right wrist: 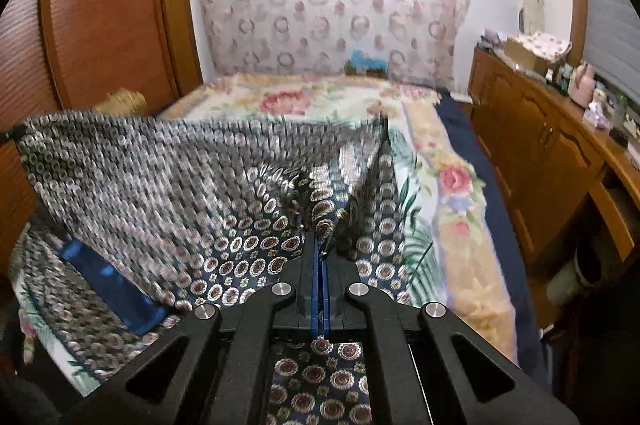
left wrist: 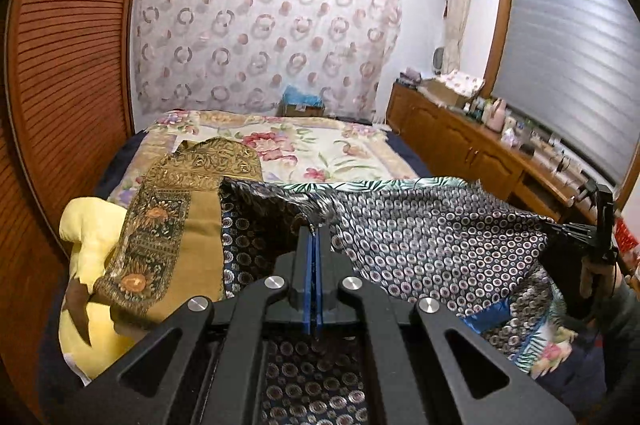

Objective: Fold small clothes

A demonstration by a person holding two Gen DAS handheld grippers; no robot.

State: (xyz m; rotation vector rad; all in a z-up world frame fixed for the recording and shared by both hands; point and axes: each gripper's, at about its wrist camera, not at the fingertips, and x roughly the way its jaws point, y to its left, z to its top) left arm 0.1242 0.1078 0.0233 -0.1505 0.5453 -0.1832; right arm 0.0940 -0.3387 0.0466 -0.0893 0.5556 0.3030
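Observation:
A dark blue garment with a ring pattern (left wrist: 420, 237) is stretched in the air over the bed between my two grippers. My left gripper (left wrist: 315, 229) is shut on one edge of it. My right gripper (right wrist: 320, 245) is shut on another edge of the same garment (right wrist: 160, 185), which looks blurred there. The right gripper also shows at the far right of the left wrist view (left wrist: 600, 225). A blue band (right wrist: 112, 285) shows on the garment's lower part.
A flower-patterned bedspread (left wrist: 320, 145) covers the bed. A gold and brown patterned cloth (left wrist: 180, 209) and a yellow item (left wrist: 88, 225) lie at the left. A wooden cabinet (left wrist: 460, 137) with bottles runs along the right. A slatted wooden door (left wrist: 68, 65) stands at the left.

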